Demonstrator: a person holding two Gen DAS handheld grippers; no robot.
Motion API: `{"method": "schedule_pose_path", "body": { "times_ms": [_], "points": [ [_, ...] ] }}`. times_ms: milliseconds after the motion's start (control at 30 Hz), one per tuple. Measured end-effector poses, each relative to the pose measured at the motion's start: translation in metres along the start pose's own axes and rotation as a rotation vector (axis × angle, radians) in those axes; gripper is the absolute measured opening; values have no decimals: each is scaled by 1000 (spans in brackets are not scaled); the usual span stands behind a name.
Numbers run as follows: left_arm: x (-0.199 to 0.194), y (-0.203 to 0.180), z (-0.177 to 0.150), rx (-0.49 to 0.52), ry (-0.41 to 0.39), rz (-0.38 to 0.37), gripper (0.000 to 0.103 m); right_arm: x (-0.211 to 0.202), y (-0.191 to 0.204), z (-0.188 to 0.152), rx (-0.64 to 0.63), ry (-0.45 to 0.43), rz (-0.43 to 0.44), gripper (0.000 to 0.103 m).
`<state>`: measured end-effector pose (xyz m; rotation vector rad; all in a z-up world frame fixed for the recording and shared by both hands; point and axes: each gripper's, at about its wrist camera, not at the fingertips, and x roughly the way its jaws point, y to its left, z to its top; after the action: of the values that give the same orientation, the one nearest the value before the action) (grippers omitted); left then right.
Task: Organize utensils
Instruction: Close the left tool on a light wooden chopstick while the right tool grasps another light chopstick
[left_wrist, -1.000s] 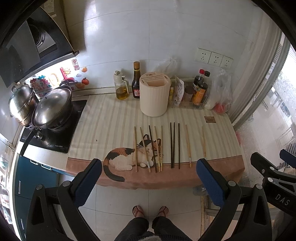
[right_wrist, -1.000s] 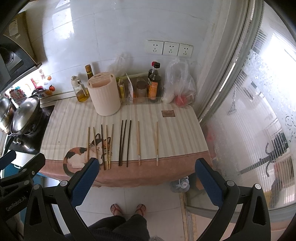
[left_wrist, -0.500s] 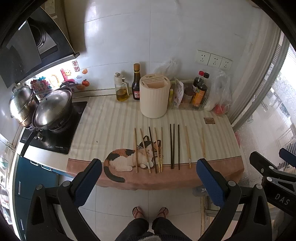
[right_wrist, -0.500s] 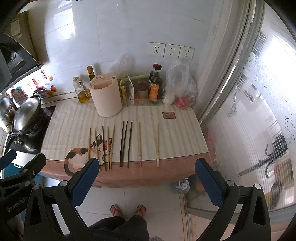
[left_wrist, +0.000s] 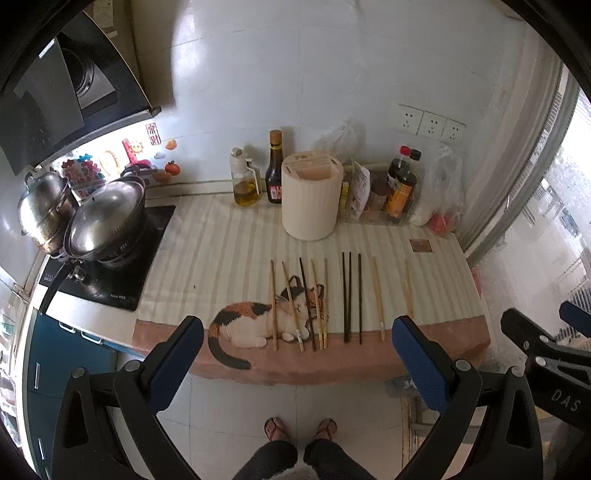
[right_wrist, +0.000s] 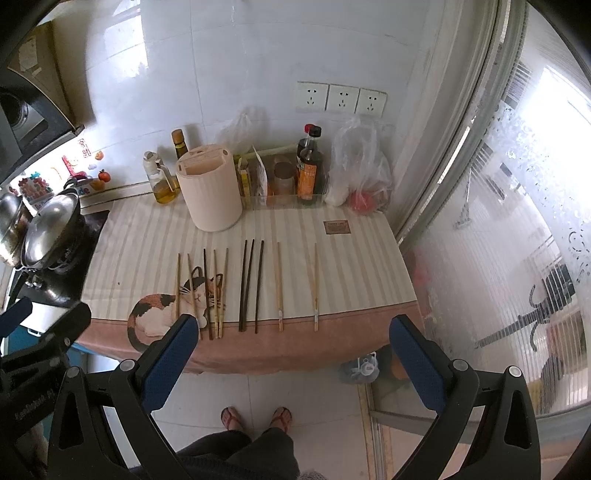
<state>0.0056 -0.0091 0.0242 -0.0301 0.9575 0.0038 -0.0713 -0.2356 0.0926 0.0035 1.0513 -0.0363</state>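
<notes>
Ten-ish chopsticks lying loose on desk in front of cream holder. Both jaws spread wide, empty, hovering well back. Nothing started yet; probably need to reach in and pinch one.

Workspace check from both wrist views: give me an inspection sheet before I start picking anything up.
Surface: striped cloth with a cat picture covers the counter.
Job's things: chopsticks lie loose in a row, pale wooden ones and dark ones; cream utensil holder stands upright behind them; nothing seen sticking out of it.
Clutter: oil bottle, sauce bottles and plastic bags along the wall.
Grippers: left gripper and right gripper both open, empty, held off the counter's front edge.
Cables: nothing seen.
Surroundings: lidded pots on the cooktop at left, three wall sockets, window at right, the person's feet on the tiled floor.
</notes>
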Motion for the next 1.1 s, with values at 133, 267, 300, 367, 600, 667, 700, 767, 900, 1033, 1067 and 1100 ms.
{"method": "schedule_pose_path", "body": {
  "times_ms": [133,267,300,367,600,667,700,767,900,1033,1067,1100],
  "points": [
    [20,5,5,14,-39,20,103,13,6,0,-9,-33,22,103],
    [47,19,4,25,-62,28,103,37,18,-1,-41,-50,-21,103],
    [52,22,3,26,-59,31,103,49,21,-1,-41,-41,-35,103],
    [68,28,4,32,-51,25,103,69,24,1,-24,-23,-50,103],
    [130,42,6,59,-11,69,103,144,10,7,108,62,1,95],
    [151,46,8,55,9,79,103,170,3,8,145,96,5,86],
    [160,47,9,52,19,84,103,183,1,7,158,114,6,80],
    [183,50,11,49,42,89,102,212,-4,9,183,153,20,75],
    [232,60,15,10,123,123,84,275,-6,16,186,242,79,68],
    [282,79,11,-91,267,123,71,342,0,22,160,343,129,68],
    [295,82,8,-107,301,135,70,355,2,23,155,368,137,68],
    [306,84,6,-116,330,140,70,369,3,25,149,390,146,68]
  ]
}}
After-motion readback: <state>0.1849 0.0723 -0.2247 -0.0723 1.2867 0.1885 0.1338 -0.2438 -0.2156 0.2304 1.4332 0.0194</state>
